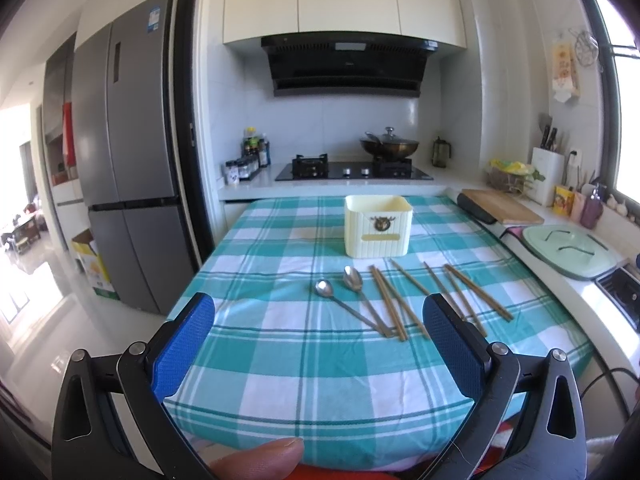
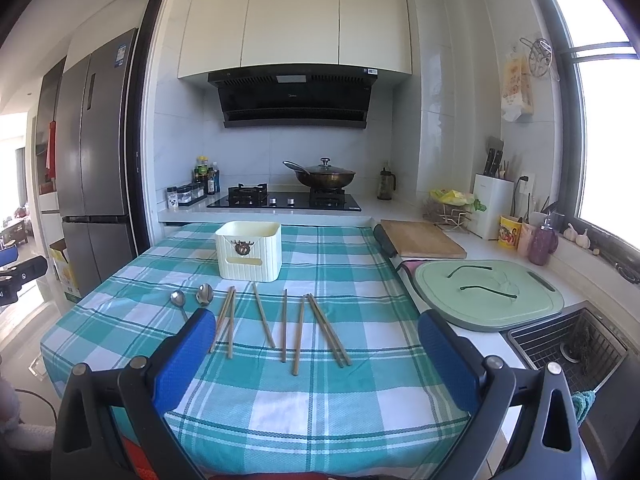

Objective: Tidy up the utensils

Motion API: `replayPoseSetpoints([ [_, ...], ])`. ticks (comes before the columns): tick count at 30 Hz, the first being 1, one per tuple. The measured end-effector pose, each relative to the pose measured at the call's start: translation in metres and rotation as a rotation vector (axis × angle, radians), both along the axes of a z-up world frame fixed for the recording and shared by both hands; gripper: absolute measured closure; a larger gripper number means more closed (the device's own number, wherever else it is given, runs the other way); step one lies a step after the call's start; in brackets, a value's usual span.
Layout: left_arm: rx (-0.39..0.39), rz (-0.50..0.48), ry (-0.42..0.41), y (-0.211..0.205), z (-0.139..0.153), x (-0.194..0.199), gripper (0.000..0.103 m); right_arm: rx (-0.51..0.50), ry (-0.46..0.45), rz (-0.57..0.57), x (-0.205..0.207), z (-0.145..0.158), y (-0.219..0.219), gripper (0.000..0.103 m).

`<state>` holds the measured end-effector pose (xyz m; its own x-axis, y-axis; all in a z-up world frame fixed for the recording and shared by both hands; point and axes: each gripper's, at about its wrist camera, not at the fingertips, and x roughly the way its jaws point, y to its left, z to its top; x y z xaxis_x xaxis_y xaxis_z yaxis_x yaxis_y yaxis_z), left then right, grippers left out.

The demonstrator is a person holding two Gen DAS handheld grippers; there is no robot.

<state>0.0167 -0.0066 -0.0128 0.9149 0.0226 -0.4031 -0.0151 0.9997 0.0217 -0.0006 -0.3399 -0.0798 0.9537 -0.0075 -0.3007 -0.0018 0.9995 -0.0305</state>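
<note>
A cream utensil holder (image 1: 377, 226) (image 2: 248, 250) stands on the table with the teal checked cloth (image 1: 280, 344) (image 2: 300, 392). In front of it lie two metal spoons (image 1: 340, 296) (image 2: 191, 300) and several wooden chopsticks (image 1: 424, 300) (image 2: 284, 328), side by side. My left gripper (image 1: 320, 344) is open and empty, above the near edge of the table, short of the spoons. My right gripper (image 2: 316, 356) is open and empty, over the near part of the cloth, with the chopsticks' near ends between its blue pads (image 2: 188, 360).
A counter runs along the right with a wooden board (image 2: 424, 238), a green lid (image 2: 488, 296) and a sink (image 2: 572, 344). A stove with a wok (image 2: 320, 178) stands behind the table. A fridge (image 1: 128, 184) is at the left.
</note>
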Motion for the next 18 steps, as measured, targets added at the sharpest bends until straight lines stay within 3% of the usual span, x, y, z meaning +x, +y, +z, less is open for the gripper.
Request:
replayPoseSetpoints([
  [18,0.000,0.000,0.001,0.0008,-0.0011,0.0003,0.000,-0.001,0.000,-0.005,0.0000,-0.0006,-0.0004,0.000],
])
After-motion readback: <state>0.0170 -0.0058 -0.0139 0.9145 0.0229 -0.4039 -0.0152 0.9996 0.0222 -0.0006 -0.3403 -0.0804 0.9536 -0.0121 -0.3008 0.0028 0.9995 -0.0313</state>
